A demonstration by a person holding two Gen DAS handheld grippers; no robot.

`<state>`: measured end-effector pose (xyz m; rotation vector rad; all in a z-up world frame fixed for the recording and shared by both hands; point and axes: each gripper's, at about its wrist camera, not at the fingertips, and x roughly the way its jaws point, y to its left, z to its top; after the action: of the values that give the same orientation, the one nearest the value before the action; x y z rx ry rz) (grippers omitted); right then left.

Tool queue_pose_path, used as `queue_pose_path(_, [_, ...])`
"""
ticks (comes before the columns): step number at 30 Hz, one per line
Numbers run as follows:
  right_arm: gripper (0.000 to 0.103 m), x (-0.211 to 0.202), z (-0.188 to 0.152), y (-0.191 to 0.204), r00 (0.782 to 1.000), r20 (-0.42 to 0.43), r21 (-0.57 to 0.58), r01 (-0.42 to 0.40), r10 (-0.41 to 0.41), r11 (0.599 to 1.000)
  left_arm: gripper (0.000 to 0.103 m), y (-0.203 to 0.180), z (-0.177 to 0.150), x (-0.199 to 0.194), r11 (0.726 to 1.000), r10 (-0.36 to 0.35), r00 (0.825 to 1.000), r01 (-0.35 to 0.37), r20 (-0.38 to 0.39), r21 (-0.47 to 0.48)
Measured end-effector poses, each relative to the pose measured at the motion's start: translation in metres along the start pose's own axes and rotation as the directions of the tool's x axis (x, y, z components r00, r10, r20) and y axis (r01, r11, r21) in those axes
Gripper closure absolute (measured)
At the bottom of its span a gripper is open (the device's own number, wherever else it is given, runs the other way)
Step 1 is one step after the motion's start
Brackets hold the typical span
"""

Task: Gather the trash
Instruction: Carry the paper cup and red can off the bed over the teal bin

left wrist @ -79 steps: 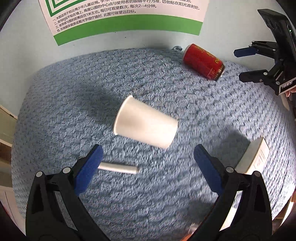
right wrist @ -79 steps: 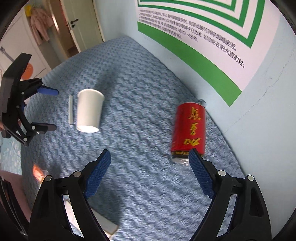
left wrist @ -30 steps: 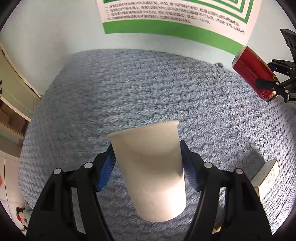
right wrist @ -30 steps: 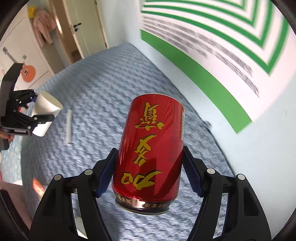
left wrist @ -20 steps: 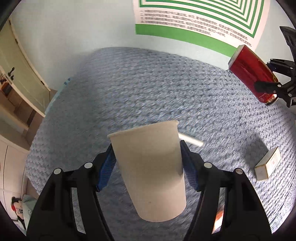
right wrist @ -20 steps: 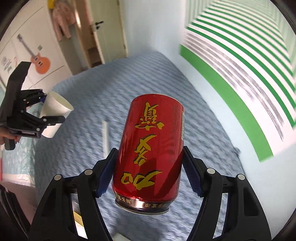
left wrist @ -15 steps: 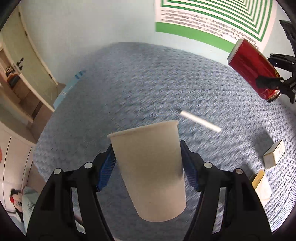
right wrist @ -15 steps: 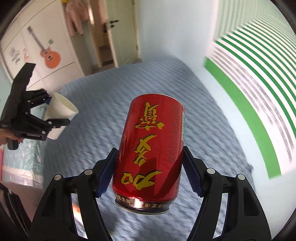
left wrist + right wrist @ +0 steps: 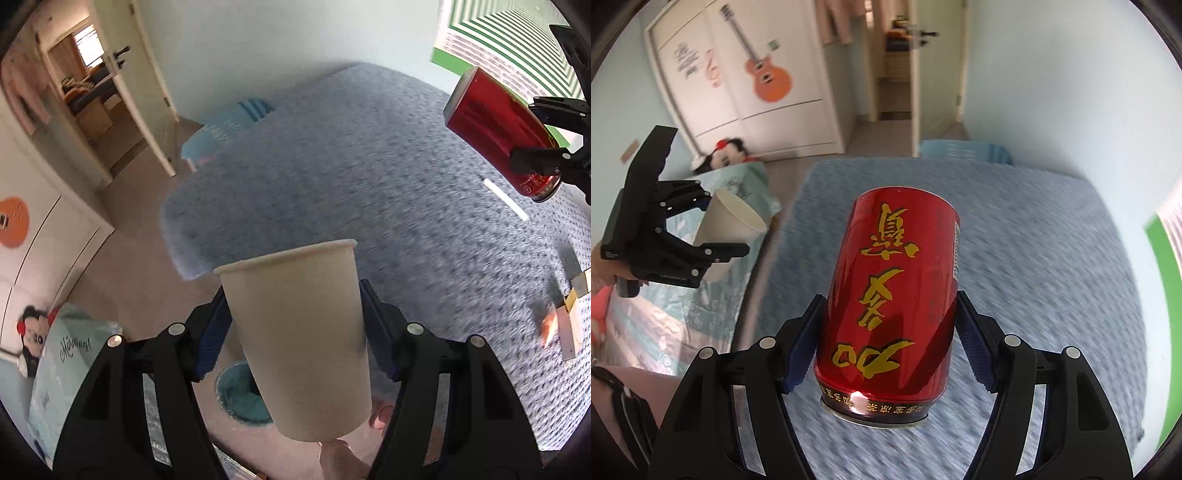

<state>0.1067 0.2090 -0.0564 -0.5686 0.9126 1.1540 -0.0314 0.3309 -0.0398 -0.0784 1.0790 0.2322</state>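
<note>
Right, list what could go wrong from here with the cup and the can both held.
1. The paper cup is thin; the left gripper pinches its sides and could crush it or let it slip.
2. The red can sits tilted in the right gripper, open end down, so leftover drink might drip onto the blue blanket.
3. The teal bin is half hidden behind the cup, so a drop could miss.

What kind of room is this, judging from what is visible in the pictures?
Most likely a bedroom, perhaps a child's: a bed with a blue knitted cover, a white wardrobe with a guitar picture, and a plush toy on the floor beside it.
</note>
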Motion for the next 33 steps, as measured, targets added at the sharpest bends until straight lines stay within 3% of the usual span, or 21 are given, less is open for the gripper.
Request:
queue_pose_path(8, [0.034, 0.003, -0.009, -0.001, 0.993, -0.047, -0.103, -0.111, 0.107, 0.989, 0.040, 0.091, -0.058, -0.002, 0.994, 0.035, 0.999, -0.039, -0.040, -0.100])
queue_pose_path(15, [0.034, 0.049, 0.017, 0.071, 0.978, -0.092, -0.132, -0.199, 0.188, 0.971, 0.039, 0.142, -0.110, 0.006, 0.986, 0.035, 0.996, -0.047, -0.077, -0.157])
queue_pose_path(21, [0.033, 0.097, 0.017, 0.125, 0.950, -0.189, -0.172, -0.282, 0.250, 0.944, 0.039, 0.169, -0.150, 0.018, 0.978, 0.014, 0.994, -0.037, -0.108, -0.207])
queue_pose_path(26, [0.033, 0.127, 0.011, 0.155, 0.928, -0.249, -0.169, -0.324, 0.277, 0.931, 0.039, 0.189, -0.187, 0.040, 0.967, 0.004, 0.986, -0.046, -0.165, -0.252])
queue_pose_path(33, [0.033, 0.184, -0.009, 0.192, 0.888, -0.353, -0.139, -0.362, 0.295, 0.922, 0.039, 0.216, -0.231, 0.070, 0.947, -0.039, 0.981, -0.023, -0.188, -0.319])
